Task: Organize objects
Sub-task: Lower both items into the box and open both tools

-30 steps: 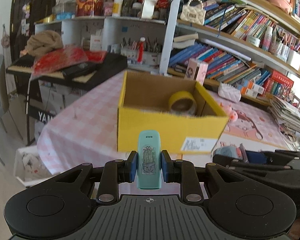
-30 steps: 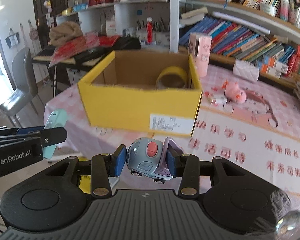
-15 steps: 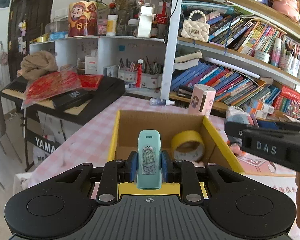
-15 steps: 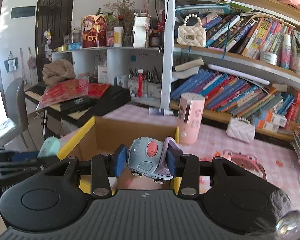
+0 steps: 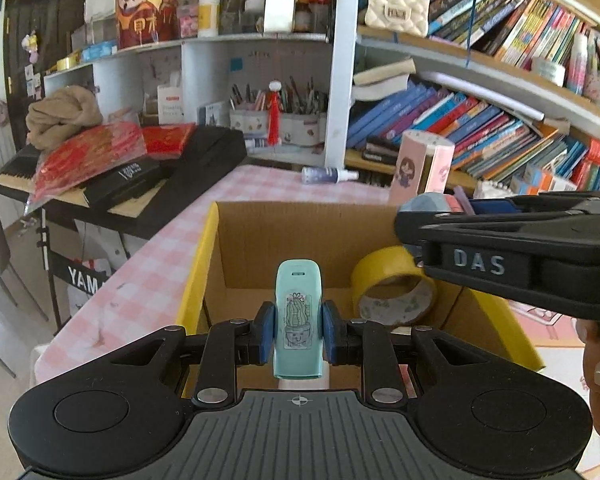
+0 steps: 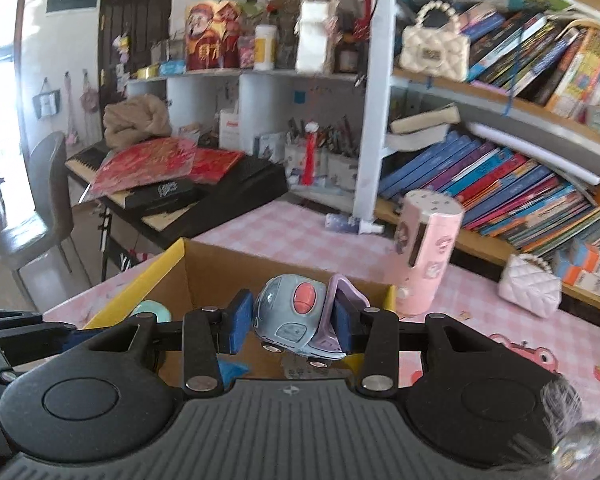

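Now, left tongs (image 5: 297, 334) clamped on teal case (image 5: 298, 320), right tongs (image 6: 288, 330) gripping toy car (image 6: 296, 322), both over cardboard box (image 5: 300, 236); tape roll (image 5: 392, 294) inside

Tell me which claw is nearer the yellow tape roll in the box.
Right. The right claw, holding the toy car, hangs just above the yellow tape roll. The left claw, gripping the teal case, sits at the box's near left side.

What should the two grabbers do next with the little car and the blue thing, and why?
Probably lower both a little into the yellow cardboard box, then open. The left gripper is shut on the teal cactus-sticker piece and the right gripper on the grey toy car; both hang over the open box, beside the yellow tape roll.
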The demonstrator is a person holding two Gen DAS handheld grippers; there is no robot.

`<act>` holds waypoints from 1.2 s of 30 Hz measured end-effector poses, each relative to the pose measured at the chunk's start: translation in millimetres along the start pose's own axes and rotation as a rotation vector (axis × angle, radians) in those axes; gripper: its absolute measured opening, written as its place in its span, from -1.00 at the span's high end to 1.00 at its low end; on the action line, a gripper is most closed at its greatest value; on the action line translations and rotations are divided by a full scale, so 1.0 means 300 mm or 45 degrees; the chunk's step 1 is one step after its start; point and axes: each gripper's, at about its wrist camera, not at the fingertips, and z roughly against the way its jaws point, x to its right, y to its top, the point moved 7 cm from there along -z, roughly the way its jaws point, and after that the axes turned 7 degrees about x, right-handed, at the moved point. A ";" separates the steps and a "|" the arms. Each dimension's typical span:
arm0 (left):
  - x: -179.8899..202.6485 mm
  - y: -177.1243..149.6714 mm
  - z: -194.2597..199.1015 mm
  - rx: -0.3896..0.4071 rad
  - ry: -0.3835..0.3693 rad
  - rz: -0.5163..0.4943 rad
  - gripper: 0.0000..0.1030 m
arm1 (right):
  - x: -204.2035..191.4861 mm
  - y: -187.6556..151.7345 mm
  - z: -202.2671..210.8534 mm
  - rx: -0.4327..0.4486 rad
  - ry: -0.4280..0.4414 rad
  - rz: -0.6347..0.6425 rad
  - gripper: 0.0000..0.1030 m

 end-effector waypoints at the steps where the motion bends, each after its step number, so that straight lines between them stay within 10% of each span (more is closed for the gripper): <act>1: 0.001 -0.006 -0.011 -0.012 0.002 -0.003 0.55 | -0.004 -0.004 -0.013 -0.013 0.009 0.002 0.22; 36: 0.004 -0.143 -0.206 -0.304 0.048 -0.024 0.55 | -0.038 -0.175 -0.249 -0.378 0.152 0.047 0.22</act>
